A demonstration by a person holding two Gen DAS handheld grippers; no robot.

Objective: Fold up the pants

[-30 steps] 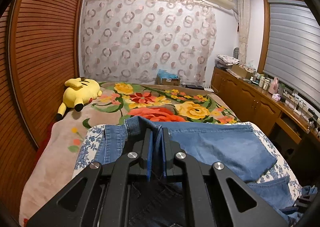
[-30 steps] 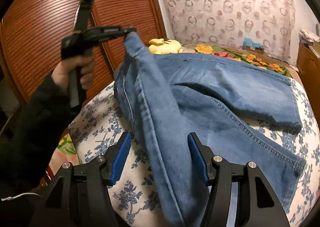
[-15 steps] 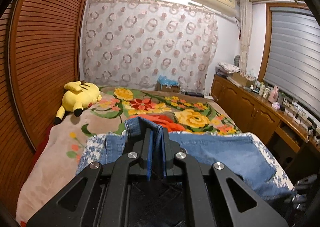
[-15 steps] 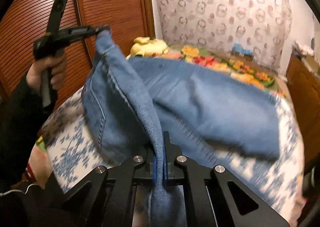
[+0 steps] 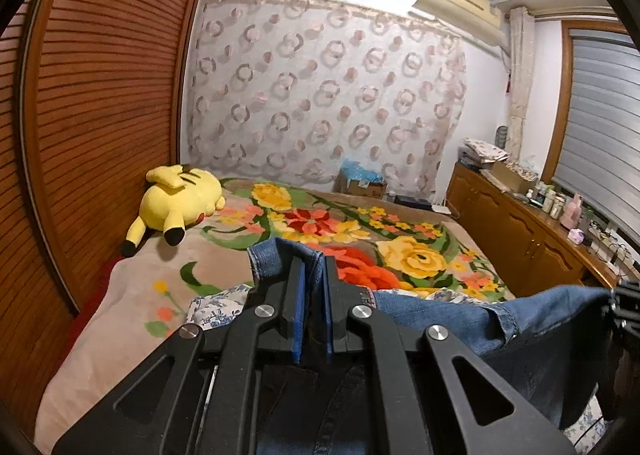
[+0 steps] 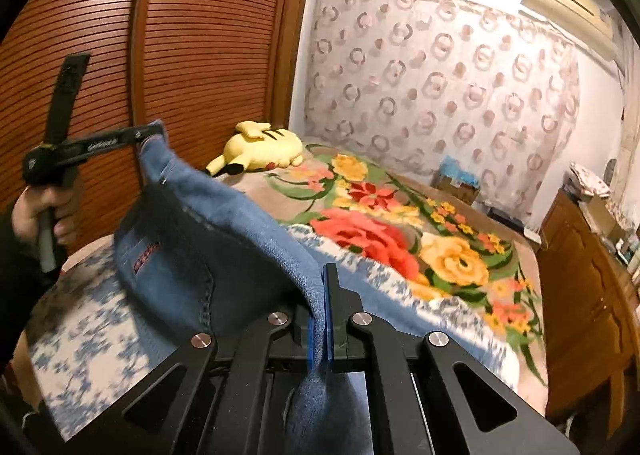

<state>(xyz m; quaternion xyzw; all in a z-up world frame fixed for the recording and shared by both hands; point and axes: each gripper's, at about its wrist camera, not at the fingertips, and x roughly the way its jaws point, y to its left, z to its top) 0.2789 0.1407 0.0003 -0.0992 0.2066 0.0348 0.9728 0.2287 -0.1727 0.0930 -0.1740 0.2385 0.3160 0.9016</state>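
Both grippers are clamped on the jeans, lifted above the flowered blanket on the bed. The left gripper pinches a denim edge between its blue pads; only the right wrist view shows it from outside, held in the person's hand. The right gripper bites a fold, appearing in the left view only at the frame's edge. A yellow plush toy lies near the wooden door.

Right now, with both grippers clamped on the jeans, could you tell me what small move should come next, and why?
Probably carry both grippers forward together, then lower. The left gripper and right gripper each pinch the jeans, which hang lifted and sagging between them above the blue-flowered cloth, so nothing lies flat.
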